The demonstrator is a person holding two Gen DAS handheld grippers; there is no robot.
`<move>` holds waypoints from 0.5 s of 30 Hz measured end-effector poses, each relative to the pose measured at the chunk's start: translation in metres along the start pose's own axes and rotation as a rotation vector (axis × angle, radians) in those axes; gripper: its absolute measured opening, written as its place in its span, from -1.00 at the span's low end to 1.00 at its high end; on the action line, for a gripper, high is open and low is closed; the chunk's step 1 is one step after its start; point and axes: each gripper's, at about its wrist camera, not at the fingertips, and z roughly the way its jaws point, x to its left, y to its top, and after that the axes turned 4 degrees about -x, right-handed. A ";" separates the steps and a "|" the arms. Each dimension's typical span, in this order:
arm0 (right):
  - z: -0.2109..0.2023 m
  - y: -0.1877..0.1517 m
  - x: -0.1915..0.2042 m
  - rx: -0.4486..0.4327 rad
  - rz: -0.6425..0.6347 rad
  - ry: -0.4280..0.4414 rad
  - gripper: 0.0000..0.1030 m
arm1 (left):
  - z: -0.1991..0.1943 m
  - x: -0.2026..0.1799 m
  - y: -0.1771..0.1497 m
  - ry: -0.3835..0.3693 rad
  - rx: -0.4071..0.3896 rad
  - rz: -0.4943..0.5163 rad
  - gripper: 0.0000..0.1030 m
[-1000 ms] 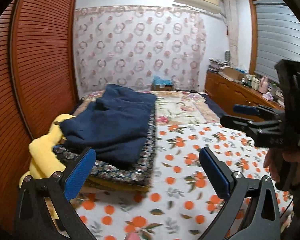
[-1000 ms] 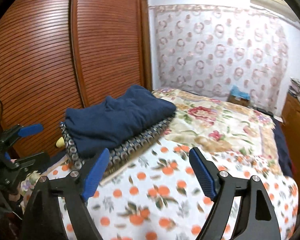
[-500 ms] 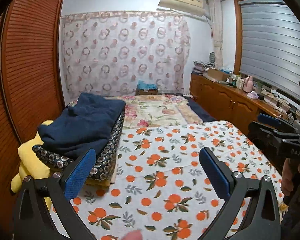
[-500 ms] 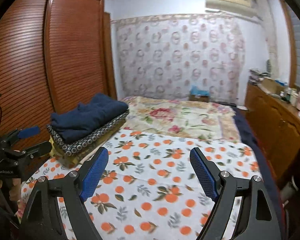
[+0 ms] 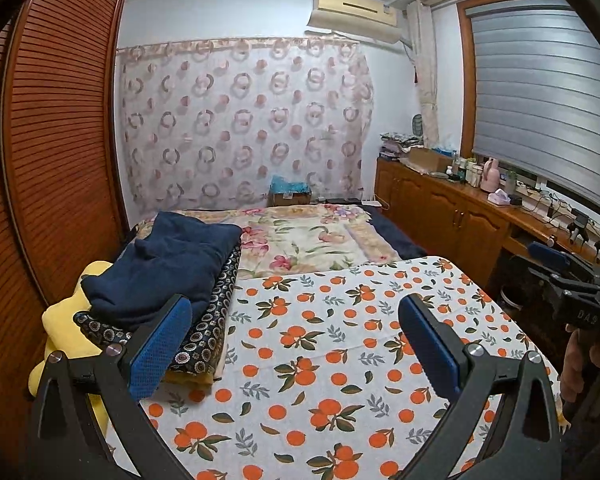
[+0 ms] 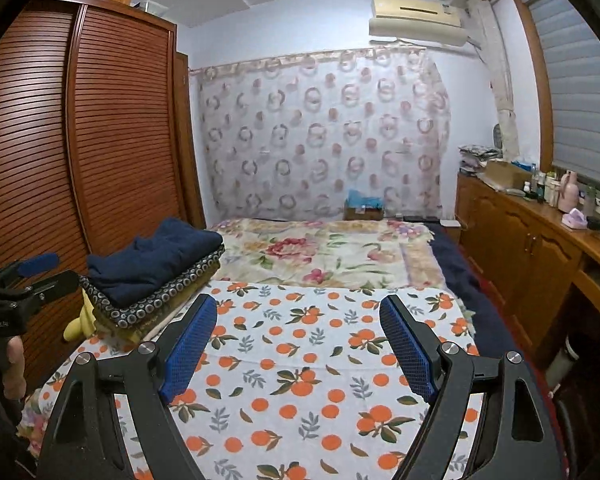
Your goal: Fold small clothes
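A: Where are the clothes to be folded?

B: There's a stack at the left edge of the bed. On top lies a thick navy blue folded garment (image 5: 162, 264), under it a dark cloth printed with small pale rings (image 5: 208, 332), and both rest on a soft yellow piece (image 5: 66, 324) that sticks out on the left. In the right wrist view the same stack sits left of centre, the navy blue garment (image 6: 156, 260) uppermost.

A: And what is it all lying on?

B: A white sheet printed with oranges and green leaves (image 5: 320, 360) covers the near part of the bed; the stack sits at its left border. No loose garment lies on that sheet. Beyond it is a cream floral blanket (image 5: 304, 240).

A: The tools?

B: The left gripper (image 5: 296, 344), black with blue textured pads, has its jaws spread wide with nothing between them; it hangs above the sheet, its left finger in front of the stack. The right gripper (image 6: 298, 344) is likewise spread wide and empty, over the middle of the sheet. Each shows at the edge of the other's view, held in a hand (image 6: 14, 364).

A: The surroundings?

B: A slatted reddish-brown wardrobe (image 5: 56, 152) stands left of the bed, a ring-patterned curtain (image 5: 240, 120) behind it, and a wooden cabinet run (image 5: 452, 212) along the right under grey blinds.
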 end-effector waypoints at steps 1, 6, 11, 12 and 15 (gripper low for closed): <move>0.003 -0.002 0.001 -0.003 -0.001 -0.010 0.65 | 0.000 0.000 0.000 0.002 0.000 -0.001 1.00; 0.006 -0.001 0.004 -0.010 -0.008 -0.026 0.65 | 0.000 0.001 -0.001 0.003 0.001 0.000 1.00; 0.009 -0.002 0.000 -0.012 -0.014 -0.027 0.65 | -0.001 0.002 -0.002 0.003 0.001 0.000 1.00; 0.009 -0.002 0.001 -0.011 -0.014 -0.027 0.65 | -0.002 0.002 -0.001 0.004 0.001 0.000 1.00; 0.009 -0.002 -0.001 -0.009 -0.013 -0.025 0.65 | -0.002 0.002 -0.001 0.003 0.000 -0.001 1.00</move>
